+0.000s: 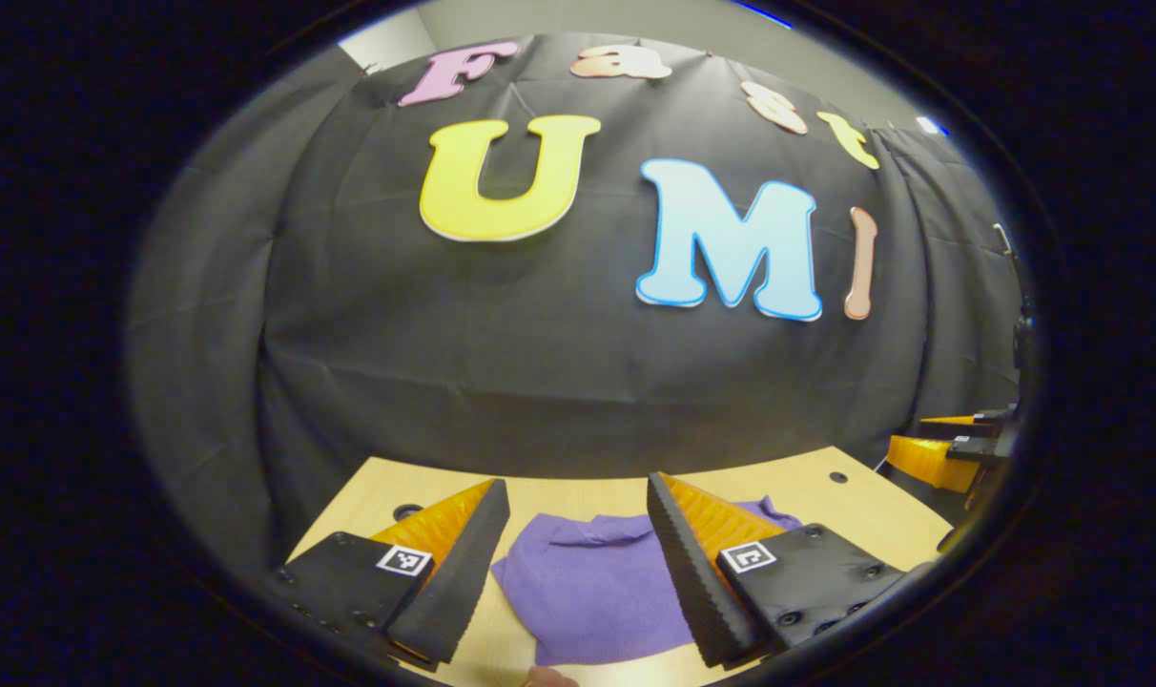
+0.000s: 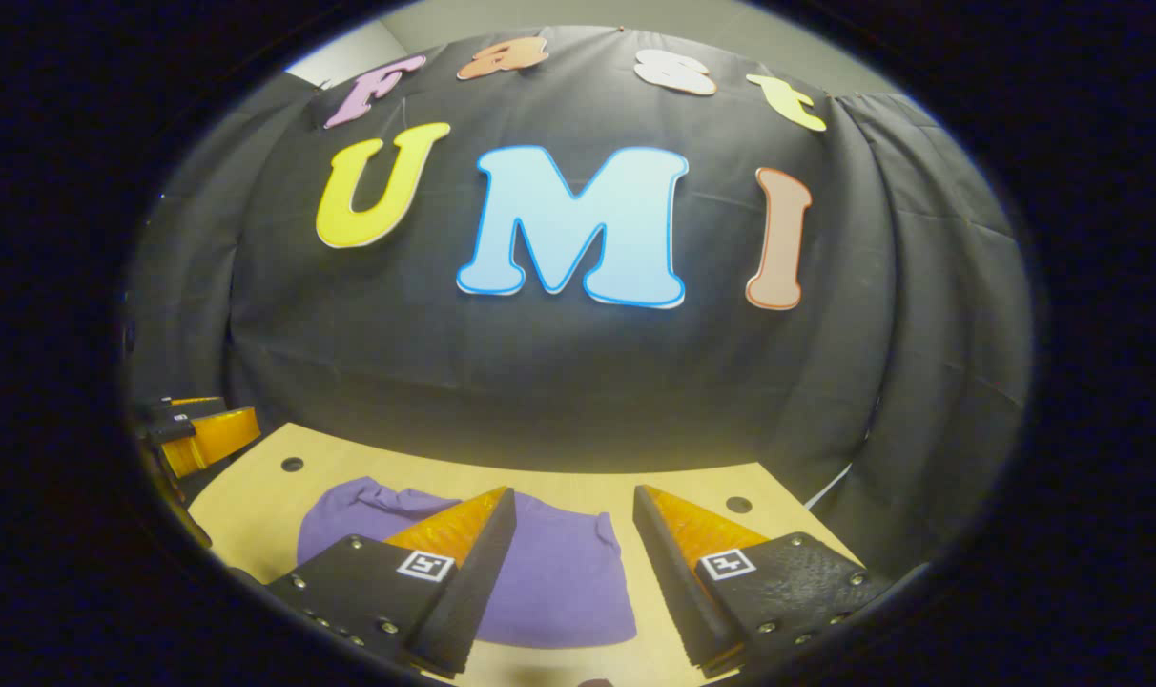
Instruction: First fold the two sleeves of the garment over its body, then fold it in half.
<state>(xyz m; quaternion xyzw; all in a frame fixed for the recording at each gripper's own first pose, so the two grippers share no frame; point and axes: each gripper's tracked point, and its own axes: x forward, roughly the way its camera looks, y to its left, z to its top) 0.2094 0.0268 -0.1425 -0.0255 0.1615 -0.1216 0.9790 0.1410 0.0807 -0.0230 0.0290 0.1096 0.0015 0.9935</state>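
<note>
A purple garment [image 1: 592, 582] lies bunched on the light wooden table [image 1: 826, 496]; in the right gripper view the garment [image 2: 554, 572] spreads from the left of the table [image 2: 254, 515] to its middle. My left gripper [image 1: 578, 572] hovers above it, open, with nothing between its fingers. My right gripper [image 2: 568, 572] also hangs open over the cloth, empty. The right gripper [image 1: 940, 453] appears at the far right of the left gripper view, and the left gripper [image 2: 196, 434] at the far left edge of the right gripper view.
The table has small round holes near its corners [image 1: 837, 476] [image 2: 292, 465] [image 2: 738, 504]. The black cloth wall [image 2: 578, 382] hangs close behind the table's far edge. A fingertip [image 1: 549, 677] pokes in at the bottom of the left gripper view.
</note>
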